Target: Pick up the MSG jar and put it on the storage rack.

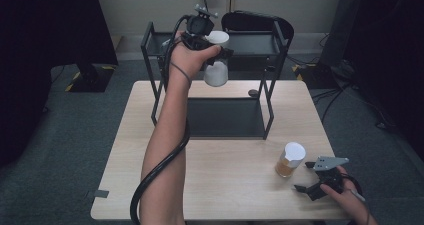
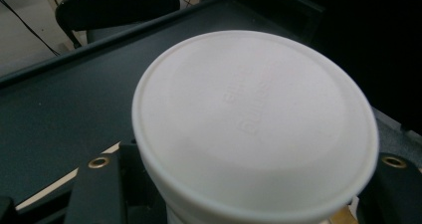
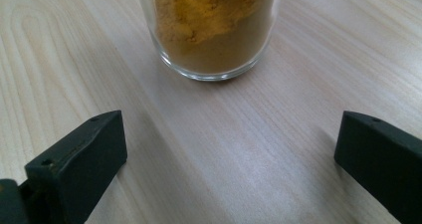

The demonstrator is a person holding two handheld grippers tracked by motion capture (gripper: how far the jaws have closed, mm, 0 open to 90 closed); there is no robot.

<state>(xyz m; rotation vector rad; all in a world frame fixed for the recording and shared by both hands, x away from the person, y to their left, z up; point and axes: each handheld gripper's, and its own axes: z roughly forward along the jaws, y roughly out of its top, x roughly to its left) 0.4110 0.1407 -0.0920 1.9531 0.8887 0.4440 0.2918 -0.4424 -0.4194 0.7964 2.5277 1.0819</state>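
Note:
My left gripper (image 1: 216,60) is raised at the top shelf of a black metal rack (image 1: 150,45) and is shut on a white jar (image 1: 217,65) with a white lid (image 2: 254,119). The lid looms close in the left gripper view, with the jaws at both sides of the jar. A glass jar of yellow-brown powder (image 1: 289,160) with a white lid stands on the wooden table (image 1: 150,135) at the front right. My right gripper (image 1: 309,181) rests just right of it, open, its jaws apart with bare table between them. The powder jar (image 3: 211,30) stands a short way ahead of those jaws.
The rack stands at the table's back middle, with a dark lower shelf (image 1: 225,117) and a dark top shelf (image 2: 59,109). A black chair (image 1: 255,22) is behind it. A small dark disc (image 1: 253,92) lies on the table by the rack's right leg.

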